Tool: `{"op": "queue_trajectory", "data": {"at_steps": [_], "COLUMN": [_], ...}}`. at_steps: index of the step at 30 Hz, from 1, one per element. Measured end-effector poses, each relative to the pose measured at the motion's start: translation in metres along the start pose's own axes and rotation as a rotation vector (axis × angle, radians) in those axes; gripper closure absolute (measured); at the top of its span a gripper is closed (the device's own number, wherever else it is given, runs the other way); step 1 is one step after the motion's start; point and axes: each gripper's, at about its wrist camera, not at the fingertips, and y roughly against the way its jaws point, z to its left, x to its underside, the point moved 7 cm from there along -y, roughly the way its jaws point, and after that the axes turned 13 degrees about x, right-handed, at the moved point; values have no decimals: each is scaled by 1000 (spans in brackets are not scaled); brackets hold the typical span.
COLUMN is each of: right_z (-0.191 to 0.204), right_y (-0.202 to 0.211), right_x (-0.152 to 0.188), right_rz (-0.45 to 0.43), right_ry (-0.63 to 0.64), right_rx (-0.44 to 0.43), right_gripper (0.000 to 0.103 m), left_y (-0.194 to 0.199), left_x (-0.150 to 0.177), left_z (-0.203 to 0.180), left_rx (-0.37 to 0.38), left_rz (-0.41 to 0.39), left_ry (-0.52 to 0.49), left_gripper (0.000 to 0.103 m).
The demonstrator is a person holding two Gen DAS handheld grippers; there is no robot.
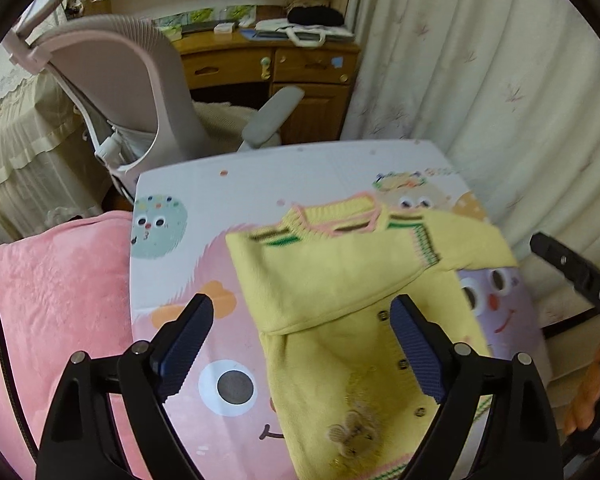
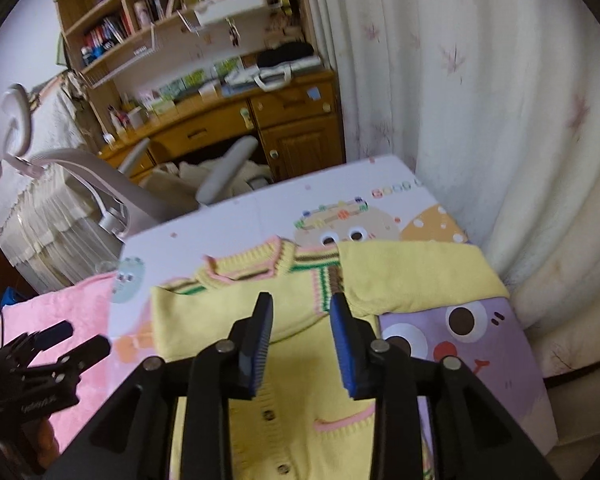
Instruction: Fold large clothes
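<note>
Garment: yellow knitted cardigan [image 1: 340,320] with pink-edged collar, striped trim and dark buttons, lying button-side up on the cartoon-printed white mat [image 1: 204,192].
Location: right half of the mat, collar toward the far edge, next to the cream curtain [image 1: 480,60].
Left sleeve: folded in across the chest.
Right sleeve [image 2: 416,276]: lies partly folded across near the collar; how neatly, cannot tell.
Left gripper [image 1: 302,344]: jaws spread wide, holding nothing, above the body's left side.
Right gripper [image 2: 302,340]: jaws moderately apart, empty, over the chest.
Progress: judged mid-way; sleeves brought in.
Remaining: likely hem-to-collar fold, then smoothing.
Surroundings: pink plush blanket [image 1: 56,300] beside the mat.
</note>
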Motion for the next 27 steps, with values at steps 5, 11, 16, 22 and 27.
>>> {"op": "queue_trajectory", "data": {"at_steps": [5,11,16,22,27], "right_z": [9,15,8,-16,-48], "right_y": [44,77,85,81,47], "right_x": [-5,-6,-8,-12,-10], "right_rz": [-49,-75,-114,-250,-223], "right_ry": [-5,39,40,94,181], "right_rx": [22,44,21,20,-27], "right_gripper": [72,72,67,67,67], "left_y": [23,43,48,31,-15], "left_x": [-10,-17,-21,-27,-24], "left_z": [-7,-25,-51,-91,-128], "left_rx": [26,9,23,-8,-43], "left_rz": [-18,-65,-114,-161,-116], "left_ry": [-1,-49,-90,-108,-72], "left_gripper": [12,11,5,5,5]}}
